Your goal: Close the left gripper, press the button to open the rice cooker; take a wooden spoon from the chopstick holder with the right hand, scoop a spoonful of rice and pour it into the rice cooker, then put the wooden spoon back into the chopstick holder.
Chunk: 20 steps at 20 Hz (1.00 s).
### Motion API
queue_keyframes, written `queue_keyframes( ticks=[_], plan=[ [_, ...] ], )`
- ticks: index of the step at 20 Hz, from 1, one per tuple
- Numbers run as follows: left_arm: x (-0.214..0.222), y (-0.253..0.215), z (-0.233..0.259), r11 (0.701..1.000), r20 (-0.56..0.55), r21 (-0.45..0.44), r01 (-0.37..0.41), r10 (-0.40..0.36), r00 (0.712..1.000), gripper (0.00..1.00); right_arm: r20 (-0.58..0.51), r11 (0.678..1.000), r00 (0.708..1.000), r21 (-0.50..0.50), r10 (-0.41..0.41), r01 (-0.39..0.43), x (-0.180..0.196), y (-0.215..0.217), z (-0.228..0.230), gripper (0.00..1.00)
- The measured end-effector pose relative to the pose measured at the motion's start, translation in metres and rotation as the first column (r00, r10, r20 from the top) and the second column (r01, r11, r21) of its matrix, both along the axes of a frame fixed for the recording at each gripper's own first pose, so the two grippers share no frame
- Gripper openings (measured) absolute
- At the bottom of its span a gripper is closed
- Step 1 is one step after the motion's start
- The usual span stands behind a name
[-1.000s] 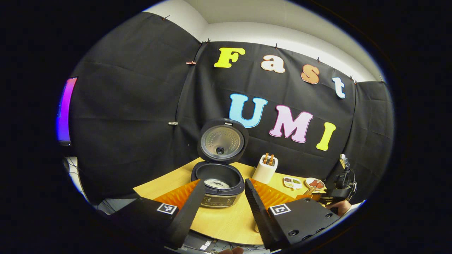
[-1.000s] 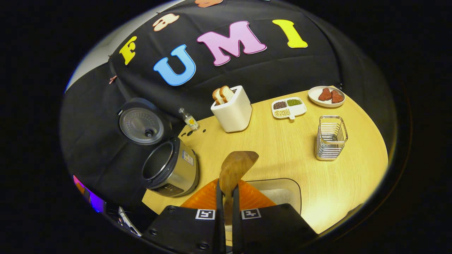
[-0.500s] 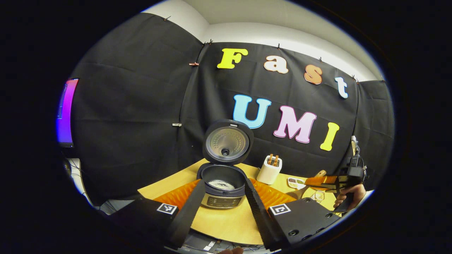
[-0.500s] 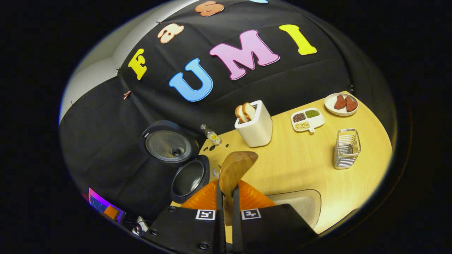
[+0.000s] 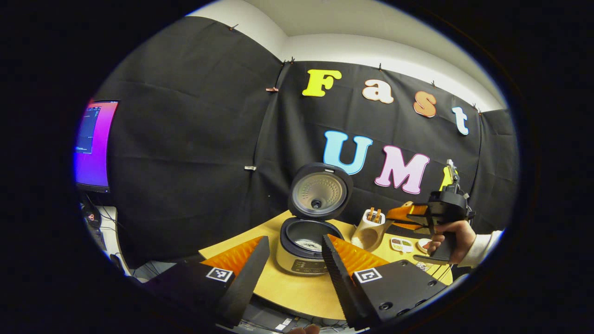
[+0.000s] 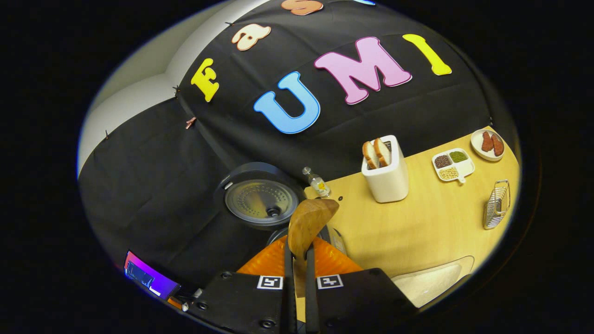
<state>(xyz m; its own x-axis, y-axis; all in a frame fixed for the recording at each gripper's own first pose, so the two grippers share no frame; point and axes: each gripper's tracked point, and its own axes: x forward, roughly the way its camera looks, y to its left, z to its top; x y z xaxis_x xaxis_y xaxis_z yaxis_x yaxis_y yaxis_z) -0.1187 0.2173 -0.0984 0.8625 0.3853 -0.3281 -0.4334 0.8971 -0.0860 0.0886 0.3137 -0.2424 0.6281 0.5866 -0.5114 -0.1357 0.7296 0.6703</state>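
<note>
The rice cooker stands open on the wooden table, its lid upright and some white rice in the pot. My left gripper is open, its fingers framing the cooker from the near side without touching it. My right gripper is shut on the wooden spoon, whose bowl hangs over the cooker's rim beside the lid. In the left gripper view a hand holds that right gripper in the air to the right of the cooker. The wire chopstick holder stands at the far right of the table.
A white bread holder with two slices, a small bottle, a divided dish and a plate sit along the back of the table. The rice tray lies near the front edge. A monitor glows at left.
My right gripper has carried the spoon up and leftward from above the rice tray to the cooker. The left gripper has stayed open and shifted slightly left.
</note>
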Motion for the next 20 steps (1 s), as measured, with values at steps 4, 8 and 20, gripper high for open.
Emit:
queue_keyframes(
  ticks=[4, 8, 20],
  plan=[
    [-0.015, 0.017, 0.001, 0.999, -0.001, 0.003, -0.034, 0.034, 0.999, 0.80, -0.002, 1.000, 1.000, -0.016, 0.018, -0.018, 0.023, 0.049, -0.023, 0.12],
    [-0.023, 0.025, 0.002, 0.998, -0.003, 0.009, -0.055, 0.055, 0.998, 0.80, 0.043, 0.983, 0.992, -0.151, 0.116, -0.108, 0.031, 0.093, -0.054, 0.12],
    [-0.030, 0.036, 0.000, 0.996, -0.006, 0.001, -0.086, 0.086, 0.996, 0.80, 0.311, 0.709, 0.733, -0.630, 0.604, -0.317, -0.001, 0.169, -0.065, 0.12]
  ],
)
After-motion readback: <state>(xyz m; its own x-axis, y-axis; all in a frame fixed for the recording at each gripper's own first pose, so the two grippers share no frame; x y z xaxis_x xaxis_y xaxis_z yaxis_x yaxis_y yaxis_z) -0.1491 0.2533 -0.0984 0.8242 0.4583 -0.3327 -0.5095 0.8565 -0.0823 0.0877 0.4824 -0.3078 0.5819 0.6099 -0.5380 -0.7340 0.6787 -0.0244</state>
